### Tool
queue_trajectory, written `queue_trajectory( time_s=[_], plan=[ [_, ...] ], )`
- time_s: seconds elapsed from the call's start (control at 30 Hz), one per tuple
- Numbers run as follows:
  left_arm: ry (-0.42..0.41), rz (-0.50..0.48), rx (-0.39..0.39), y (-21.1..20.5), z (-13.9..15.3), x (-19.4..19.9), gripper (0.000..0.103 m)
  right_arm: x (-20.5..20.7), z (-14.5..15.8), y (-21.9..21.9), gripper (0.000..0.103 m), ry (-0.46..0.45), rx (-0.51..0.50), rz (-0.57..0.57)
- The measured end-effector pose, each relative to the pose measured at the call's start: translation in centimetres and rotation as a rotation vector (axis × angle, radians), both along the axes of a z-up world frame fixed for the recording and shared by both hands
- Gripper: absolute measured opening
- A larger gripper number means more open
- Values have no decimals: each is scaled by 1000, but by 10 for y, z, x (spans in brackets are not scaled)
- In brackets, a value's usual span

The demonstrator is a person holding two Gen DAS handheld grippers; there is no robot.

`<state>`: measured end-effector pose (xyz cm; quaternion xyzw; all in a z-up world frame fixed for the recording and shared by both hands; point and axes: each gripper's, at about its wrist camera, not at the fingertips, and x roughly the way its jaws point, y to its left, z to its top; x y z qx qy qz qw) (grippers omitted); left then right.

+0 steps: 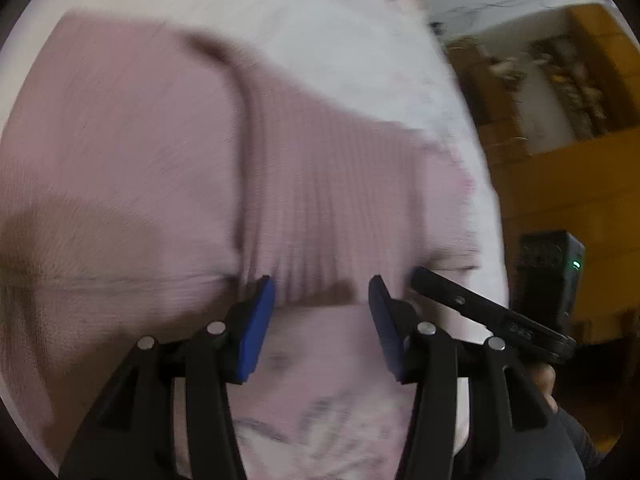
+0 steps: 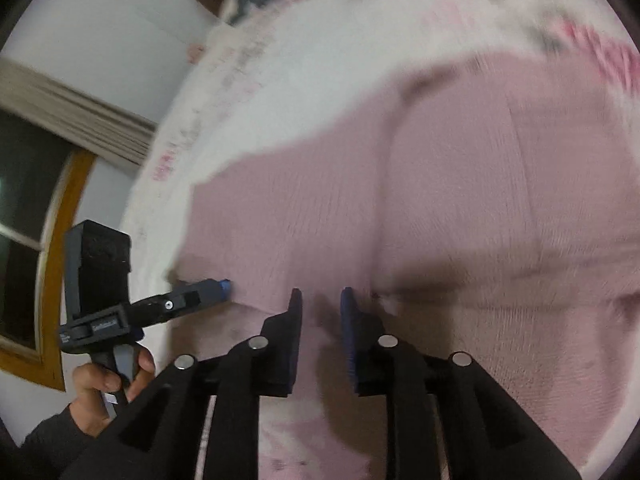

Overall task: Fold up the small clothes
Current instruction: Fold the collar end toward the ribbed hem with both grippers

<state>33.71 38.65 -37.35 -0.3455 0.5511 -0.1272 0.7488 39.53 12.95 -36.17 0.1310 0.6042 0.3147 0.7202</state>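
At the lower left of the right wrist view, a hand (image 2: 105,384) grips the left gripper (image 1: 322,296), its jaws spread wide over the pink garment (image 1: 160,168), which fills mid-frame on the white sheet (image 1: 340,40). The right gripper (image 2: 321,300) stands narrowly parted at the garment's folded edge, holding nothing I can see.

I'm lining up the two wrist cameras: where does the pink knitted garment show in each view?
Left wrist view: the pink knitted garment fills the left and centre, ahead of the left gripper.
Right wrist view: it fills the centre and right, ahead of the right gripper.
Shared landmark: the white patterned cloth beneath it.
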Motion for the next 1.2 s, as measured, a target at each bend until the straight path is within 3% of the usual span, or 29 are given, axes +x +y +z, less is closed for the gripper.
queue_trajectory(
  time_s=[0.07,0.1,0.13,0.2,0.27,0.33,0.4,0.47,0.57,0.7,0.8,0.97,1.07,1.2],
  plan=[
    [17,29,-42,8,-4,-6,48,-2,-6,-9,15,5,-13,-7],
    [19,40,-60,11,1,-12,52,-5,-3,-15,19,16,-3,-13],
    [17,44,-69,16,6,-17,63,-9,4,-24,32,30,17,-16],
    [-4,41,-88,24,22,-40,68,-23,23,-46,44,39,87,2],
    [-28,17,-113,38,46,-78,78,-43,38,-74,60,59,130,23],
    [-42,10,-101,46,65,-117,88,-70,47,-106,68,87,134,34],
    [-35,9,-74,60,79,-169,89,-98,49,-136,69,116,121,40],
    [-3,23,-65,68,82,-205,92,-130,46,-168,75,161,88,37],
    [101,50,-97,89,72,-263,96,-172,35,-201,77,239,56,28],
    [278,87,-156,91,35,-311,96,-210,18,-225,77,331,47,18],
    [313,71,-131,83,22,-328,95,-223,13,-225,77,354,38,14],
    [379,88,-188,71,-5,-338,95,-231,4,-230,77,399,10,6],
    [385,71,-120,65,-7,-336,96,-239,-4,-225,77,407,-15,24],
    [379,63,-144,66,-4,-334,95,-245,-12,-212,73,418,-46,56]
  ],
)
